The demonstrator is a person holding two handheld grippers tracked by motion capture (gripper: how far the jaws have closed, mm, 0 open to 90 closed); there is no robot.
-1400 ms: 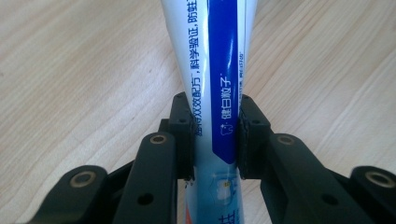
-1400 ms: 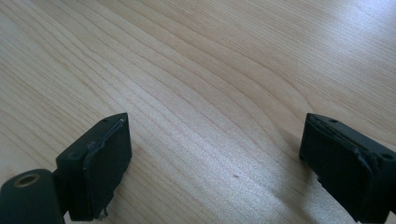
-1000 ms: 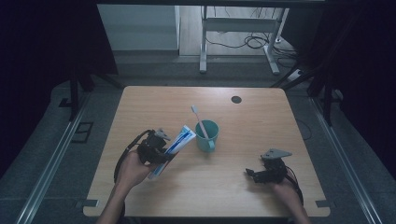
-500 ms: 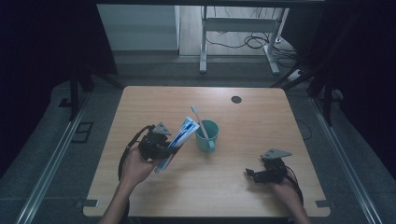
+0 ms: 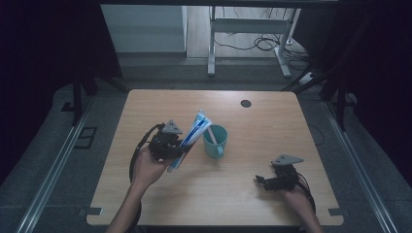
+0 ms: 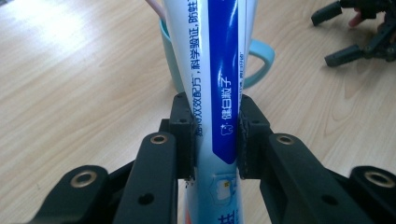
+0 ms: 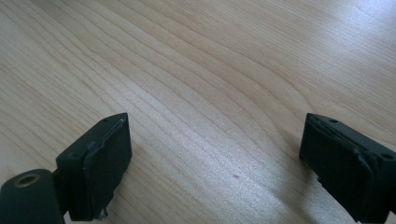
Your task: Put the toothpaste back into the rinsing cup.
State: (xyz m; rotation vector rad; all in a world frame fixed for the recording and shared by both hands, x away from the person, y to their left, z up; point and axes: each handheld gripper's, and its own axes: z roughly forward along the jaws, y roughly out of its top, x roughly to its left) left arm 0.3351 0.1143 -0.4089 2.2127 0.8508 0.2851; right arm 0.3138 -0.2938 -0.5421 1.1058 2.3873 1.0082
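Your left gripper (image 6: 215,135) is squeezing its fingers (image 6: 183,133) narrowly against both sides of the toothpaste tube (image 6: 219,70), holding it partway along its printed body. Since a second ago you are tilting that tube more upright and carrying it closer to the teal cup (image 5: 215,141), so its upper end is now hanging just beside the rim; judging by that, you are lining it up to stand in the cup beside the pink toothbrush (image 5: 212,134) already leaning there. Just beyond the fingers, the cup's handle (image 6: 259,60) is pointing toward your right side. Your right gripper (image 5: 266,181) is resting well apart on the desk (image 7: 201,79), its fingers (image 7: 100,163) spread wide and holding nothing.
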